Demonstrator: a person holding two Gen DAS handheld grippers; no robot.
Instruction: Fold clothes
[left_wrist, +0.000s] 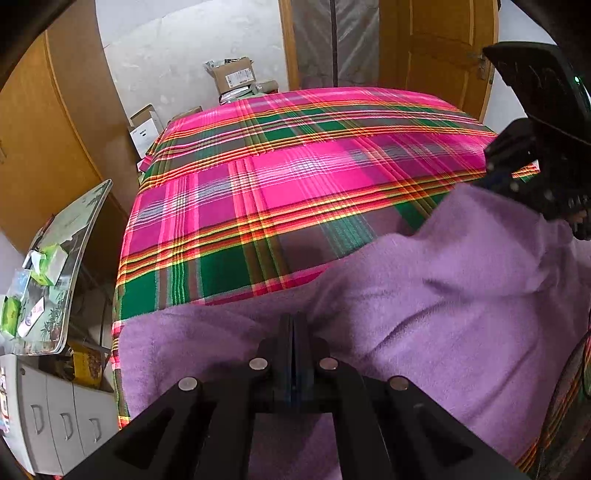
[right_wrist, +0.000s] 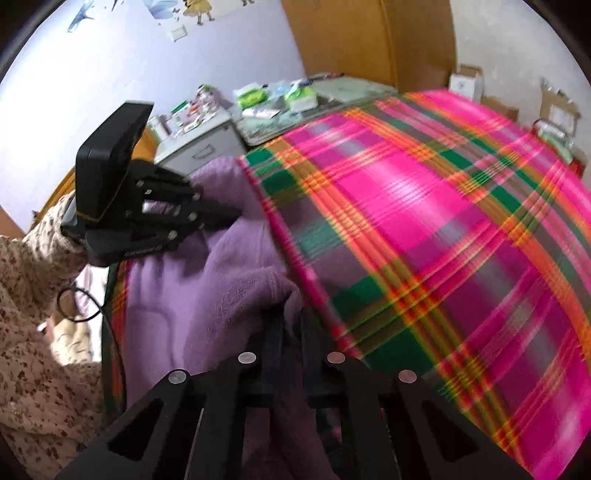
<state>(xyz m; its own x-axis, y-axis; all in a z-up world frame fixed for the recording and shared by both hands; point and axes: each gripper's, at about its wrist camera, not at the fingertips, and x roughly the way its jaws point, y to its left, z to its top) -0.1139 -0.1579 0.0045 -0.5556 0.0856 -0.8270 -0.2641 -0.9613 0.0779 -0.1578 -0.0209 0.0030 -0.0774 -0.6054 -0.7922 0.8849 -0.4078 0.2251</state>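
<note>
Bright even daylight, soft shadows. My right view smears with motion blur; left stays sharp. Fisheye bends edges, dark corners.

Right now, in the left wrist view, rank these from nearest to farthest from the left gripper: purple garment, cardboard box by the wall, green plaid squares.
1. purple garment, pinched at the left gripper.
2. green plaid squares, just beyond the garment's edge.
3. cardboard box, past the bed's far end.

One purple garment (left_wrist: 424, 302) lies at the near edge of one bed under one plaid sheet (left_wrist: 295, 177). Two grippers work it, left gripper (left_wrist: 294, 332) and right gripper (right_wrist: 293, 321). At the far left, three cardboard boxes (left_wrist: 232, 75) sit by the wall, and one white cabinet (left_wrist: 62, 417) shows three drawer handles.
</note>
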